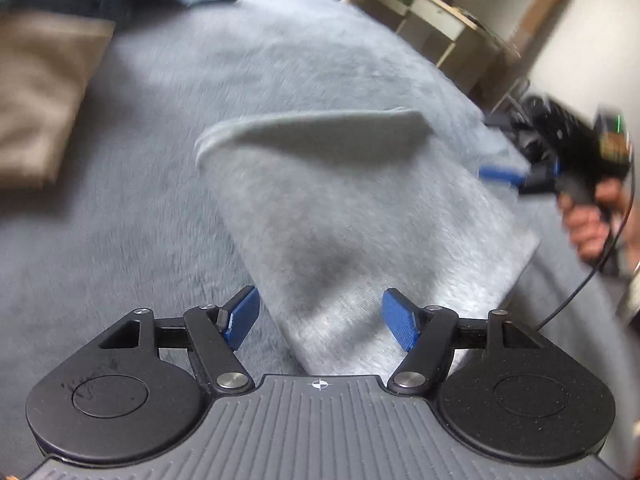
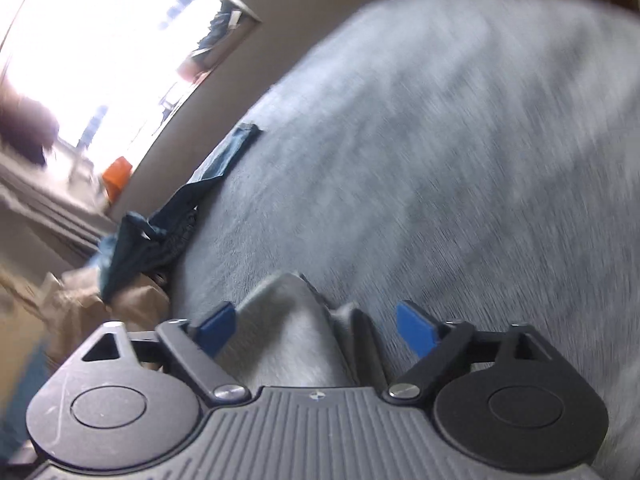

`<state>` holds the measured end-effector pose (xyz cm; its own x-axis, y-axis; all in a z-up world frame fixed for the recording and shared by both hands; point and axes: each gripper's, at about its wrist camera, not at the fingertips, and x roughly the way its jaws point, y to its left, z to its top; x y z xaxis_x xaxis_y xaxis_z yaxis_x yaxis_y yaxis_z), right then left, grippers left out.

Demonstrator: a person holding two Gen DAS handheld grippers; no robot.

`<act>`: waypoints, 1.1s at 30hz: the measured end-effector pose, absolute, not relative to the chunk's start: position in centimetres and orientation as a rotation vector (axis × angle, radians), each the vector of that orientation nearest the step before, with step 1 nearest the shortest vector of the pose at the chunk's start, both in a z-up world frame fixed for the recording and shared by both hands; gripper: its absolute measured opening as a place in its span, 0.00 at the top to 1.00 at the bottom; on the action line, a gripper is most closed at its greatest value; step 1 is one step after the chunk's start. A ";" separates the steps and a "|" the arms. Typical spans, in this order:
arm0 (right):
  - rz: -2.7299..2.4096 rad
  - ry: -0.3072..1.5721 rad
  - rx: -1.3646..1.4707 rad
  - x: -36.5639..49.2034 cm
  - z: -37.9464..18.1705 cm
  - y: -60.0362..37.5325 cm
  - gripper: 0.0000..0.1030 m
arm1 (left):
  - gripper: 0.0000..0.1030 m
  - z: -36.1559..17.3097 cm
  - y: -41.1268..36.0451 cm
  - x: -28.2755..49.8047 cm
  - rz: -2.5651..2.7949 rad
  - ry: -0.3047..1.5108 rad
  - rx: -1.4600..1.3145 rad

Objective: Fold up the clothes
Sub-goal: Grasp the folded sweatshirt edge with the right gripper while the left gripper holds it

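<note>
A pale grey fleecy garment lies folded into a long strip on the grey bed cover, its far end curled up. My left gripper is open, its blue fingers spread over the near end of the strip, holding nothing. My right gripper is open too; a raised corner of the grey garment sits between its fingers, not pinched. In the left wrist view the right gripper shows at the strip's right edge, held by a hand.
A tan folded cloth lies at the left of the bed. Blue denim clothes lie at the bed's edge by tan cloth. A wooden shelf unit stands beyond the bed. A bright window is at the left.
</note>
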<state>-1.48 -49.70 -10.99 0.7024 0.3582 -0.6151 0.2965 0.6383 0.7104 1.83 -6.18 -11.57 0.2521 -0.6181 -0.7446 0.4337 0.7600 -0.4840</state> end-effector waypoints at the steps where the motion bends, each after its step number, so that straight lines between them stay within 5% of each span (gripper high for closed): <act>1: 0.046 0.835 0.989 -2.0 -12.2 -50.9 0.05 | 0.34 -12.2 -5.7 2.3 -0.733 1.140 -0.254; 6: 0.107 0.829 1.196 -2.6 -16.7 -53.1 0.01 | 0.34 -14.3 -5.4 3.1 -0.798 1.237 -0.396; 19: 0.406 1.017 0.932 5.5 -16.4 -45.9 0.00 | 0.30 -15.7 -6.6 4.1 -0.821 1.258 -0.498; 26: 0.553 1.071 0.929 2.3 -16.2 -44.4 0.01 | 0.30 -16.3 -5.8 4.3 -0.841 1.247 -0.531; 31: 0.531 1.045 1.004 1.6 -16.8 -45.5 0.16 | 0.30 -16.4 -5.5 4.3 -0.837 1.246 -0.540; 33: 0.495 1.030 1.022 2.3 -17.5 -45.3 0.35 | 0.29 -16.6 -5.5 4.6 -0.828 1.253 -0.559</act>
